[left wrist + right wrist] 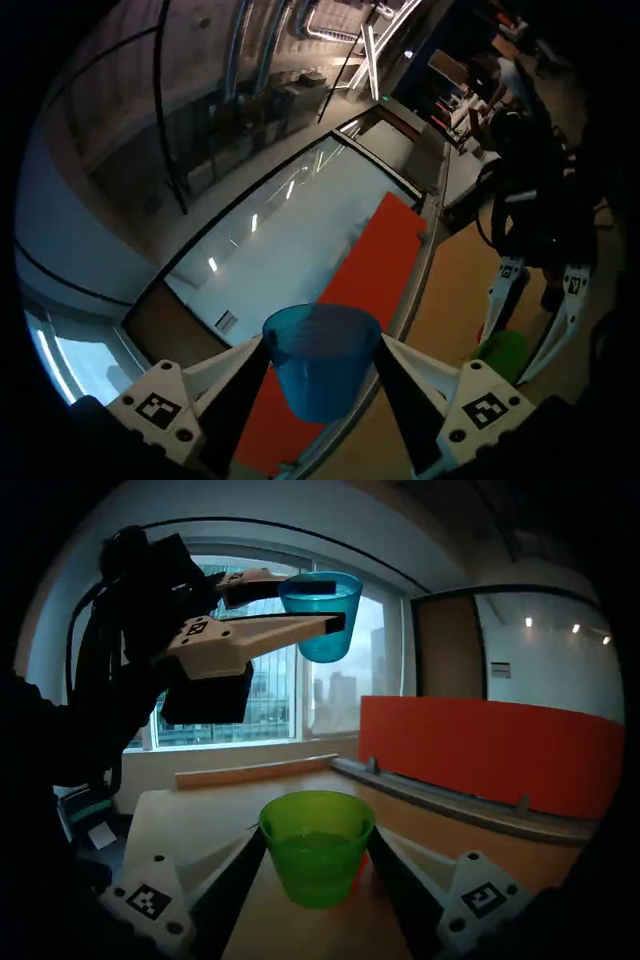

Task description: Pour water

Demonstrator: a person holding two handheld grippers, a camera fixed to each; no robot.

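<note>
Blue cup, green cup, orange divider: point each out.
blue cup (322, 368): left gripper view, front wall.
green cup (317, 858): right gripper view, front wall.
orange divider (496, 752): right gripper view, panel face.

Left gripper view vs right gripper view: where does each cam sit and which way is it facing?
Left gripper view: rides the left gripper, tilted up at a glass partition and orange panel; own fingers clamp the blue cup; right gripper farther off at right.
Right gripper view: rides the right gripper, level across the table toward the window; own fingers grip the green cup; a hand holds the left gripper high at left.
Shared: both cups, both grippers, orange panel.
</note>
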